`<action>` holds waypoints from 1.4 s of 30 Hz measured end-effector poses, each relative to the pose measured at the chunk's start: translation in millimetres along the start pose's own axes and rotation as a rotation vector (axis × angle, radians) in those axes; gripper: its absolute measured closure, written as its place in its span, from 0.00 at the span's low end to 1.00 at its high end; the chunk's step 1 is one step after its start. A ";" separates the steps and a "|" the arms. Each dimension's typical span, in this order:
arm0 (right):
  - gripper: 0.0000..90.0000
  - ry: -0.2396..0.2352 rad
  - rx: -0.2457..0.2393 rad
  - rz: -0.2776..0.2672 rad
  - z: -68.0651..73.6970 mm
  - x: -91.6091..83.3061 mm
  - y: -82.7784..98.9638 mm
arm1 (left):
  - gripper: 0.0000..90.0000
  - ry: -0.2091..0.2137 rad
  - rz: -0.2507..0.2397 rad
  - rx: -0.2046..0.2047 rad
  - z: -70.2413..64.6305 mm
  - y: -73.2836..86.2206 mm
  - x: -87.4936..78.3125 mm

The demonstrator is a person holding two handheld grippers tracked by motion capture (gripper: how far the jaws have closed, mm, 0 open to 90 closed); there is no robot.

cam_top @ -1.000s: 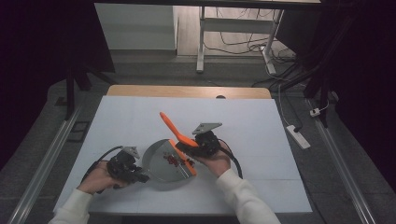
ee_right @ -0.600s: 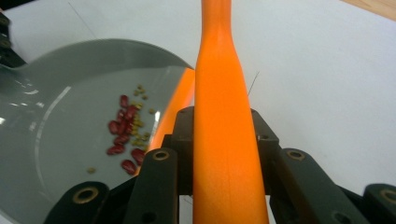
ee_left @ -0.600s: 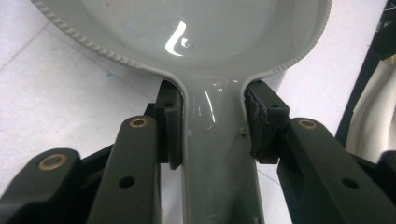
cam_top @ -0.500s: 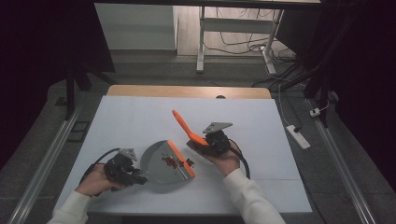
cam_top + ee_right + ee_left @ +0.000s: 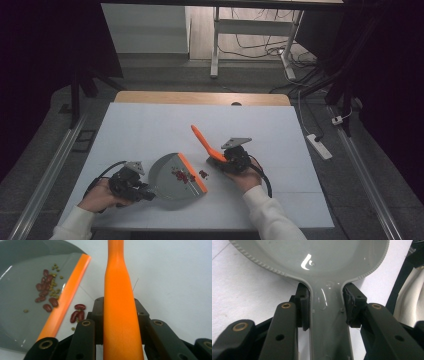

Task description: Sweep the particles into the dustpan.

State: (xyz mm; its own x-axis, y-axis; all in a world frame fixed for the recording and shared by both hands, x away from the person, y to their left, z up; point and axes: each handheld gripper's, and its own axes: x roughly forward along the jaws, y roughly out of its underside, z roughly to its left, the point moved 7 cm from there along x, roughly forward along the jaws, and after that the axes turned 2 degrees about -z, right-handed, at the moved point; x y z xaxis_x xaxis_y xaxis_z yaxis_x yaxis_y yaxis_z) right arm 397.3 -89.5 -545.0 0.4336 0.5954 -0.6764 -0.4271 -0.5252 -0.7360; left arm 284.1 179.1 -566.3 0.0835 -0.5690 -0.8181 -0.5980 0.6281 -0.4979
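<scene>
My left gripper (image 5: 131, 184) pinches the grey handle of the dustpan (image 5: 172, 176), with both pads pressed on the handle's sides, as the left gripper view shows. The dustpan (image 5: 312, 257) is grey plastic with a ribbed rim and an orange lip (image 5: 192, 172), and it lies flat on the white table (image 5: 150, 125), near the front edge on my left side. My right gripper (image 5: 234, 159) clamps the orange brush handle (image 5: 120, 315), which rises up and away from me, just right of the dustpan.

The brush head is hidden under my right gripper, so I cannot see its bristles. In the left gripper view the front of the pan is cut off.

The right gripper view shows red beans (image 5: 46, 287) and small green ones inside the pan, and a few red beans (image 5: 78, 313) on the table, just outside the orange lip. In the high view these are only dark red spots (image 5: 182, 175).
</scene>
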 end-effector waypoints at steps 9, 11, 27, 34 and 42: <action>0.78 -0.020 0.002 -0.014 20.5 4.0 2.0 | 0.68 0.000 -0.002 -0.004 -1.5 -0.3 2.2; 0.78 -0.022 0.003 -0.022 24.2 4.6 2.4 | 0.68 -0.001 -0.002 -0.005 -1.8 -0.3 2.3; 0.78 -0.174 0.003 -0.076 70.5 9.3 -12.6 | 0.68 0.001 0.001 -0.004 -1.6 -0.3 3.3; 0.78 -0.120 0.004 -0.137 54.9 -9.4 -22.8 | 0.68 0.001 -0.001 -0.006 -1.7 -0.2 3.5; 0.78 -0.017 0.044 -0.106 18.8 -23.2 -2.3 | 0.68 0.003 -0.001 -0.005 -1.5 -0.1 3.6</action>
State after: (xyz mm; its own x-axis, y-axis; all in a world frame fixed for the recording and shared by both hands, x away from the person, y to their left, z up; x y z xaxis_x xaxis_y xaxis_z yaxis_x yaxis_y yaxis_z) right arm 373.3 -90.7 -527.1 0.4647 0.6565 -0.5942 -0.4146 -0.4317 -0.8011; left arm 283.3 176.2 -568.7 0.0820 -0.5709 -0.8169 -0.6019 0.6250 -0.4972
